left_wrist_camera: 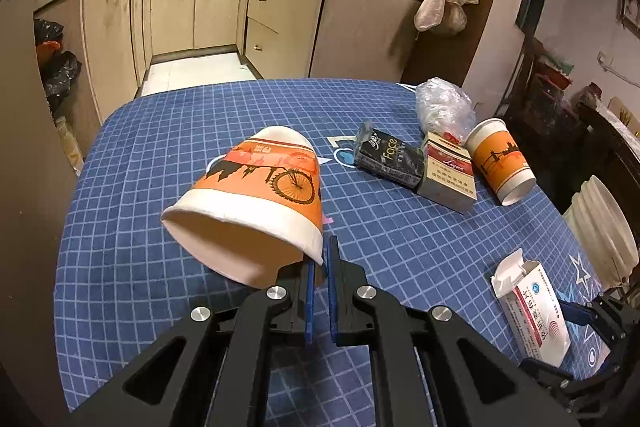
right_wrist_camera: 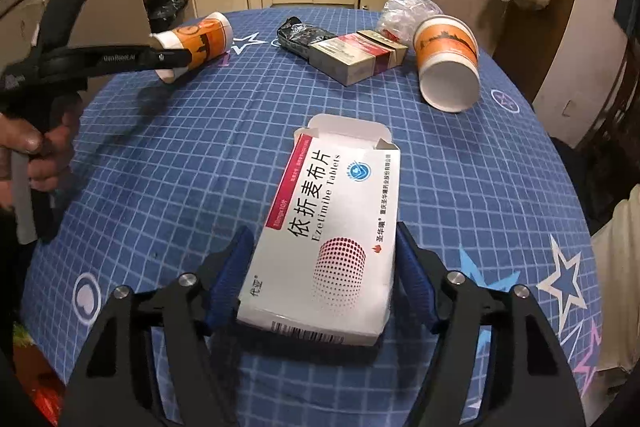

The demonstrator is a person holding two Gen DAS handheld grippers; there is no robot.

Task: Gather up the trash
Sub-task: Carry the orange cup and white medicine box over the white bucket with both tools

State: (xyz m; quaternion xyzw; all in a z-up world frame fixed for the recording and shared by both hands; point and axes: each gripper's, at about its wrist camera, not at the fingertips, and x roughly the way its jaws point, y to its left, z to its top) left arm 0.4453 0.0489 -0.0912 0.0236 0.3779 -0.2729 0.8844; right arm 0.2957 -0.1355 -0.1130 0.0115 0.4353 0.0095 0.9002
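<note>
Right gripper straddles the near end of the white tablet box, jaws half-spread with blue pads at both long sides, contact unclear; the box lies flat on the blue grid tablecloth, long axis running away from the gripper, open flap at the far end. Left of the box, the left gripper is clamped on the rim of an orange-and-white paper cup, lifted, mouth toward the gripper. Beyond the box: second cup on its side, cigarette carton, black pouch.
</note>
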